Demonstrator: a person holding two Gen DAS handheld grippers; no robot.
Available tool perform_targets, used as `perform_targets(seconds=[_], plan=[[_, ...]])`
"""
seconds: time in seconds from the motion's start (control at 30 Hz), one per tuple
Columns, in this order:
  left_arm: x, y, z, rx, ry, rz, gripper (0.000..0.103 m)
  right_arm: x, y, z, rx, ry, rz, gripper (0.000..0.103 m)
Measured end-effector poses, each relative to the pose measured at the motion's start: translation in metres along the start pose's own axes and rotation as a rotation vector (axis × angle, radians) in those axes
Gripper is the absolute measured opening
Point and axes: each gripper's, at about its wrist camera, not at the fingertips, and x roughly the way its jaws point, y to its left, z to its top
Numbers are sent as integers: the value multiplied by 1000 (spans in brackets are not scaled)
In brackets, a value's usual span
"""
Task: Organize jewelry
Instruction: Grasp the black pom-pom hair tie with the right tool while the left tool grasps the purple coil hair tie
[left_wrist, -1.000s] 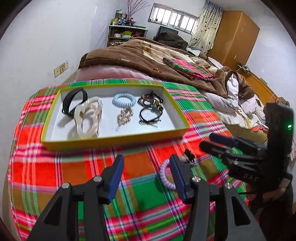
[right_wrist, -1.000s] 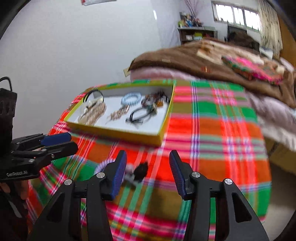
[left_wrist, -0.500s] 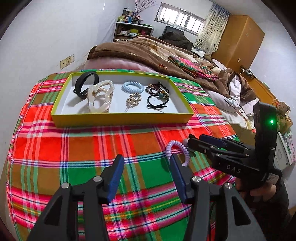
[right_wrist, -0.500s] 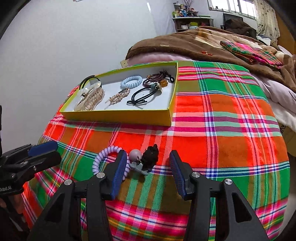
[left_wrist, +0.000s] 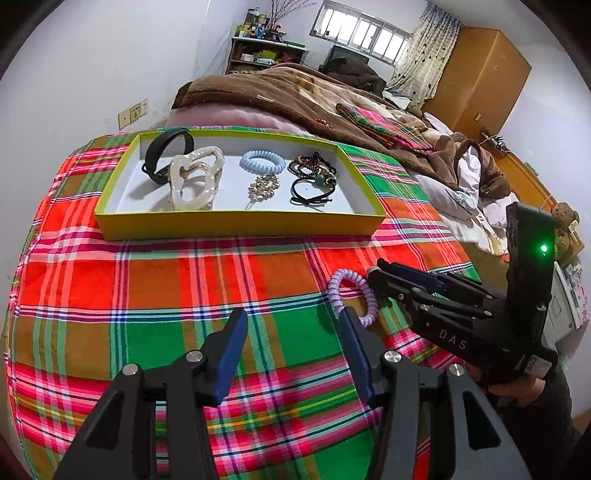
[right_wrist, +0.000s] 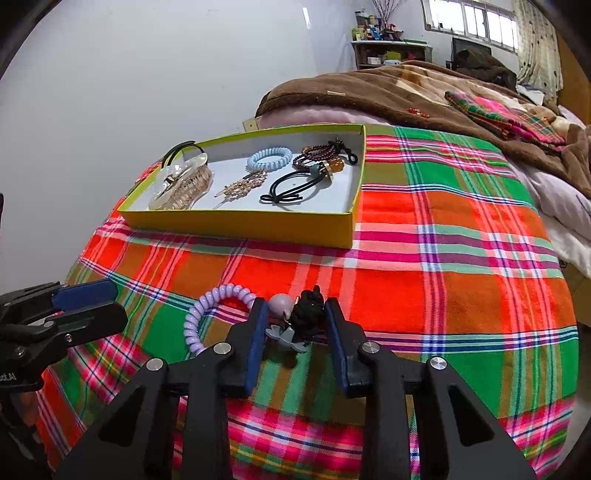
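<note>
A bed with a plaid blanket carries a yellow tray already filled with several hair pieces. One purple coil hair tie is left outside. The right claw has just been closing around its charms, pad contact unclear; the left claw is released.

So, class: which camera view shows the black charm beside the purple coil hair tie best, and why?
The right wrist view: the black charm sits close up between the right gripper's fingers, beside the purple coil hair tie. In the left wrist view the right gripper hides the charm; only the hair tie's coil shows.
</note>
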Motion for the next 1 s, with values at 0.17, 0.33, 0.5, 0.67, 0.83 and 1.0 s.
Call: perform_targets(seconds=[0.17,0.33,0.5,0.67,0.83,1.0], plan=[[10,-7,3,6,24,-14,54,-10,-7,0,11,-33,-3,31],[22,-18,7,16,53,-28,54,-23,-16,-1,30,-64,-1,31],[36,-32,10,49,66,0,53,-33,-22,-2,38,-87,-4,31],[48,-44,9,84,86,54,53,-39,-24,-4,34,-102,-7,31],[54,-47,8,92,89,90,50,-43,-27,-5,31,-112,-12,31],[55,-47,10,92,90,86,32,-47,-28,-4,34,-122,-13,31]])
